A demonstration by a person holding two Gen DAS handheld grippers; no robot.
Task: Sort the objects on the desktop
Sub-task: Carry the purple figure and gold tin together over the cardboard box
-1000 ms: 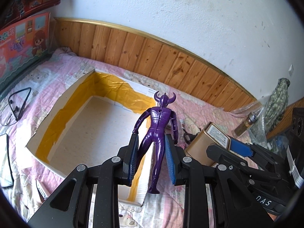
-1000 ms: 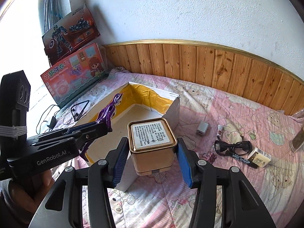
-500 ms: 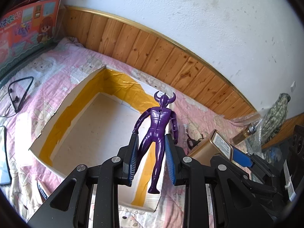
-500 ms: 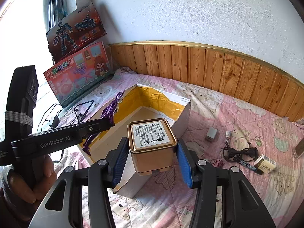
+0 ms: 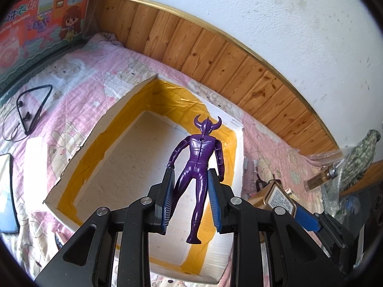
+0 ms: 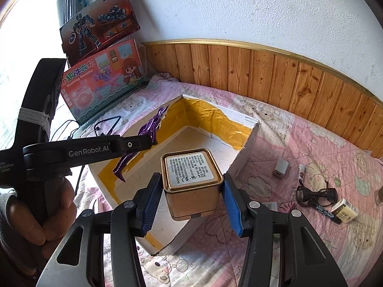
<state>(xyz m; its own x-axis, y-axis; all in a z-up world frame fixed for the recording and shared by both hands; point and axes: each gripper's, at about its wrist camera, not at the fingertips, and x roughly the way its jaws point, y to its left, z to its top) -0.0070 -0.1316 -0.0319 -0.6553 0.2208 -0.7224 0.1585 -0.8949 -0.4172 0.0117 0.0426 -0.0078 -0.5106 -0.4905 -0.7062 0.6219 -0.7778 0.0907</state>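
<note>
left tool (image 5: pixel 190 202) clamps a purple horned figure (image 5: pixel 199 162); right tool (image 6: pixel 190 199) clamps a gold tin (image 6: pixel 191 181); only the right view shows eyeglasses (image 6: pixel 316 195).

"genrobot.ai" printed in white along the black arm of the left gripper (image 6: pixel 141 141), with small white "data acquisition system" on its handle, only partly legible. on the pale label atop the gold tin (image 6: pixel 191 174), rows of tiny print too small to read, plus the date "2024-04-03" seen upside down. on the pink toy box (image 6: pixel 103 83), large yellow chinese characters ending in "洗衣机" and below them "washing machine". same box (image 5: pixel 43 24) in the left view, characters partly cut off. lettering on the marker (image 6: pixel 326 212) unreadable.
</note>
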